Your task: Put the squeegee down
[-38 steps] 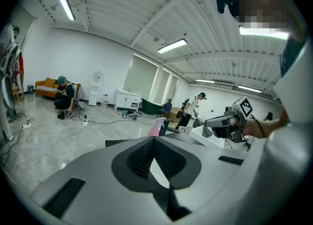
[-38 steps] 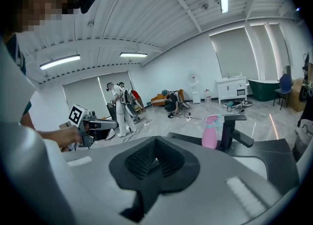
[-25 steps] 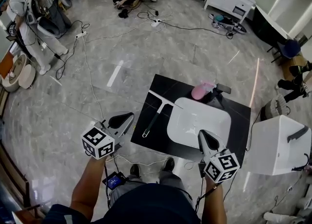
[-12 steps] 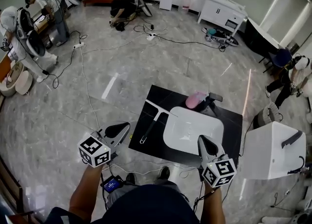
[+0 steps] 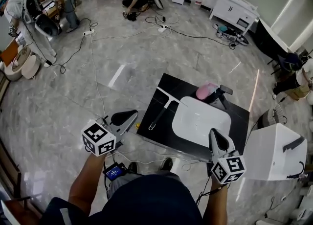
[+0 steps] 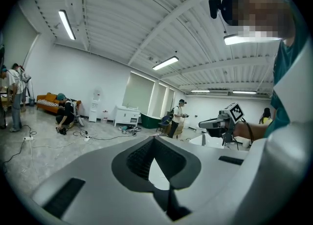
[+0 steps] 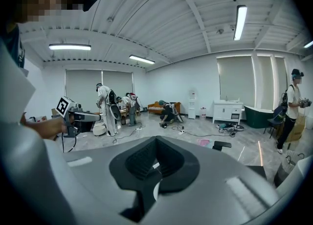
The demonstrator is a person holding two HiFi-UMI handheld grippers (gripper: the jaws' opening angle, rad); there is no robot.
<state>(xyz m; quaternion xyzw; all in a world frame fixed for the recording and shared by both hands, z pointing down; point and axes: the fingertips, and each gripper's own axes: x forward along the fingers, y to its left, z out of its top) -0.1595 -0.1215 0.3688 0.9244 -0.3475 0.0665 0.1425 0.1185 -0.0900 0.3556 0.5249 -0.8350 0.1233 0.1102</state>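
The squeegee (image 5: 164,107) lies flat on the left part of the black table (image 5: 151,126), its white blade at the far end and its dark handle pointing toward me. Nothing holds it. My left gripper (image 5: 131,116) hovers just left of the table's near corner, jaws together and empty; its closed jaws (image 6: 161,170) fill the left gripper view. My right gripper (image 5: 214,135) hangs over the table's near edge beside the white basin (image 5: 200,120), jaws closed (image 7: 155,170) with nothing between them. Each gripper shows in the other's view: the right gripper (image 6: 215,123), the left gripper (image 7: 83,116).
A pink object (image 5: 205,91) and a black part lie behind the basin. A white box-like unit (image 5: 274,150) stands right of the table. Cables (image 5: 93,57) run over the marble floor. People work at the far left (image 5: 34,13) and far back.
Both grippers have risen a little and stayed shut. The squeegee has not moved on the table. The head camera has shifted slightly.
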